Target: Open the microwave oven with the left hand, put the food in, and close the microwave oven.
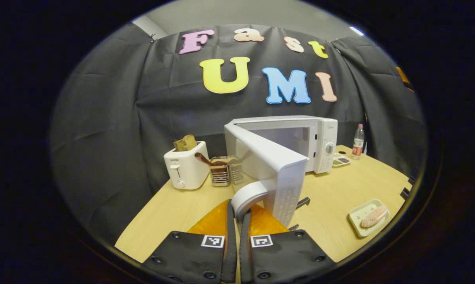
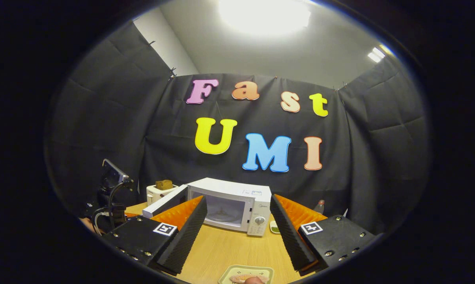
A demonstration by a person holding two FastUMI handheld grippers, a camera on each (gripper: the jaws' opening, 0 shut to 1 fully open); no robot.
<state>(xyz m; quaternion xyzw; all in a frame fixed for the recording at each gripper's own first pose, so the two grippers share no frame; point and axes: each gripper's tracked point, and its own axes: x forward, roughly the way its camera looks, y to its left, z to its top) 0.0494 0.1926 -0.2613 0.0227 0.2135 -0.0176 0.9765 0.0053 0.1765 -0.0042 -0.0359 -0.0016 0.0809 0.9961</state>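
L tongs (image 1: 237, 211) nearly closed, both fingers pinched on the curved door handle (image 1: 248, 197) of the microwave (image 1: 320, 142). Door (image 1: 275, 165) swung wide open toward the camera, edge-on in the left gripper view, cavity open behind it. R tongs (image 2: 237, 232) spread wide, nothing between the fingers, hovering above the surface (image 2: 229, 248) w/ the microwave straight ahead.

Food: a pinkish piece (image 1: 373, 216) lying on a small pale tray (image 1: 359, 215) near the surface's front-right edge in the left gripper view, well apart from the microwave. In the right gripper view the same tray (image 2: 237, 271) sits just below the R tongs at the bottom of the frame.

Left of the microwave: white toaster (image 1: 185, 169) w/ bread (image 1: 185, 142) sticking up out of the slot, then a wire rack (image 1: 221, 173) w/ a brown utensil between toaster and door. Right of the microwave: small dish (image 1: 342, 160) and a bottle (image 1: 358, 141), back by the wall.
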